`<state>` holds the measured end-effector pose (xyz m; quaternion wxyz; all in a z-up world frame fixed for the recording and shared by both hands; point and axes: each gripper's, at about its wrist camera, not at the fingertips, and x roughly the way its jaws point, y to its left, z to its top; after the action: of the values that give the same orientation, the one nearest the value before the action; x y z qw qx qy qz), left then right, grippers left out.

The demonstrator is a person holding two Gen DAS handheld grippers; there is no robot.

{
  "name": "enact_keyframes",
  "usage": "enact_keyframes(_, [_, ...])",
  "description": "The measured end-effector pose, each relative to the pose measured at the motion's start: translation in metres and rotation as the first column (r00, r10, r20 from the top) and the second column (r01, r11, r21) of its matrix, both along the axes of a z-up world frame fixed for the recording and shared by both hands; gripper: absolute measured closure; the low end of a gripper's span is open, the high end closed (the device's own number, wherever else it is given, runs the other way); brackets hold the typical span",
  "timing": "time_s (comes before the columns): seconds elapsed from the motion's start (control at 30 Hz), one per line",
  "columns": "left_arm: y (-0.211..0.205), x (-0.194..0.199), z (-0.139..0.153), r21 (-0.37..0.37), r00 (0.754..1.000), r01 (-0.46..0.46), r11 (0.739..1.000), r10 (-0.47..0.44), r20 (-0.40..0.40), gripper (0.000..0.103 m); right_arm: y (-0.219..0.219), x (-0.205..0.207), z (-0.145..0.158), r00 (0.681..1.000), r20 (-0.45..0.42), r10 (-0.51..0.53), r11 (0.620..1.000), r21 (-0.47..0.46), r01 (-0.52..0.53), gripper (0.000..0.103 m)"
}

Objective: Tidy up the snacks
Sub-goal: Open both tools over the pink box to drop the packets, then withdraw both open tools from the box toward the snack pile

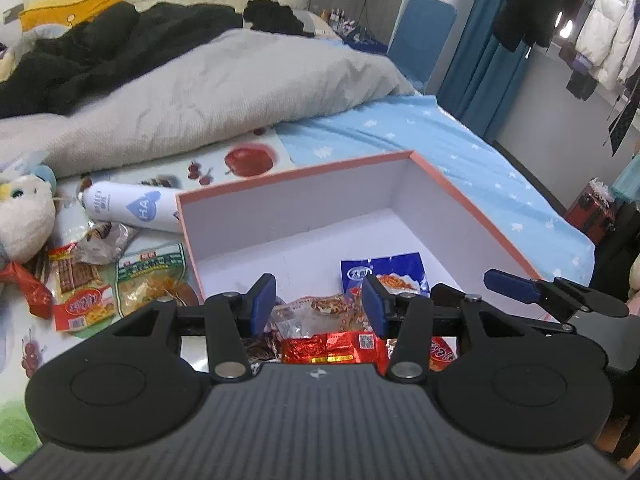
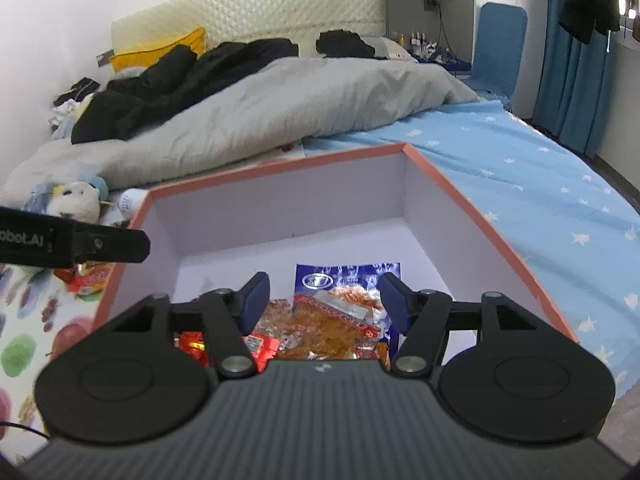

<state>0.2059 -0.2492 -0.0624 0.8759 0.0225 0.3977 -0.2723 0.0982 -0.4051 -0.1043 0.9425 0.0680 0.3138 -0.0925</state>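
Observation:
A pink-rimmed box point(image 1: 300, 172) with white walls stands on the bed. In its near end lie a blue packet point(image 1: 384, 276), a clear packet point(image 1: 316, 312) and a red foil packet point(image 1: 340, 346). My left gripper point(image 1: 320, 304) hangs open just above them, its blue pads apart and pressing on nothing. In the right wrist view my right gripper point(image 2: 324, 300) is open over the same box point(image 2: 280, 164), above an orange snack packet point(image 2: 332, 320) lying on the blue packet point(image 2: 348, 274). Nothing is held. More snacks lie left of the box: a green packet point(image 1: 154, 280) and a red-orange packet point(image 1: 80, 300).
A white spray can point(image 1: 128, 208) and a plush toy point(image 1: 24, 216) lie on the fruit-print mat left of the box. A grey duvet point(image 1: 200, 100) and black clothes point(image 1: 100, 48) are heaped behind. Blue starred sheet point(image 1: 480, 168) runs to the bed's right edge.

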Motion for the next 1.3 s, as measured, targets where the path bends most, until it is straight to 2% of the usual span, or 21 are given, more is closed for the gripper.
enact_keyframes(0.37, [0.032, -0.023, 0.037, -0.054, 0.996, -0.019, 0.998, 0.023, 0.084, 0.049, 0.013, -0.019, 0.041, 0.993, 0.115, -0.004, 1.0, 0.012, 0.002, 0.039])
enact_keyframes(0.73, [0.079, -0.033, 0.056, -0.084, 0.987, -0.081, 0.993, 0.091, 0.131, 0.049, 0.052, -0.023, 0.071, 0.977, 0.198, 0.083, 0.997, -0.008, -0.083, 0.039])
enact_keyframes(0.9, [0.102, -0.036, 0.059, -0.093, 0.983, -0.113, 0.989, 0.125, 0.138, 0.049, 0.07, -0.021, 0.075, 0.971, 0.21, 0.114, 0.993, -0.007, -0.115, 0.039])
enact_keyframes(0.97, [0.112, -0.039, 0.058, -0.089, 0.98, -0.126, 0.988, 0.138, 0.143, 0.049, 0.08, -0.019, 0.072, 0.971, 0.204, 0.124, 0.992, -0.006, -0.126, 0.034])
enact_keyframes(1.3, [0.171, -0.043, 0.047, -0.097, 0.967, -0.217, 0.971, 0.228, 0.112, 0.049, 0.127, -0.019, 0.061, 0.963, 0.184, 0.195, 0.98, 0.003, -0.199, 0.034])
